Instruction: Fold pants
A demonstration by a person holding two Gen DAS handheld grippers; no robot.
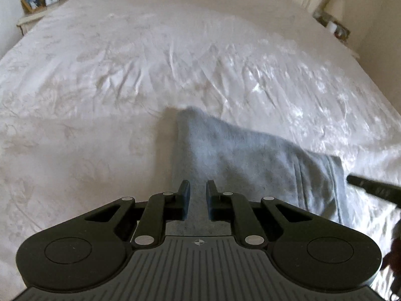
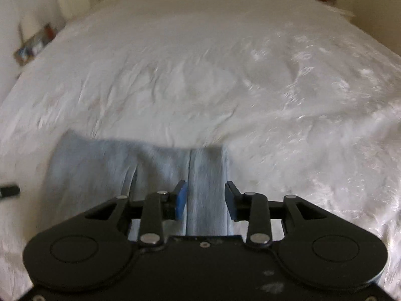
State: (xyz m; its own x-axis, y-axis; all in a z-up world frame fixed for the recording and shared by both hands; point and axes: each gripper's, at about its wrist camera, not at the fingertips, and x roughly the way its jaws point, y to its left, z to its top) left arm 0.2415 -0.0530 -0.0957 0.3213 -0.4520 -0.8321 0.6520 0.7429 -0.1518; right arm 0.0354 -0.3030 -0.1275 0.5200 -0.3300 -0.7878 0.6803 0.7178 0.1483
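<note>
Pants [image 1: 250, 160], grey-blue and already doubled into a compact rectangle, lie flat on the white bed [image 1: 125, 75]. The folding looks late-stage; the next move calls for gripping the near edge and carrying it across evenly. Left tongs [image 1: 198, 193] sit over the near left edge, jaws narrowly parted, pinching nothing I can see. Right tongs [image 2: 205, 195] straddle the right strip, wider apart, empty.
</note>
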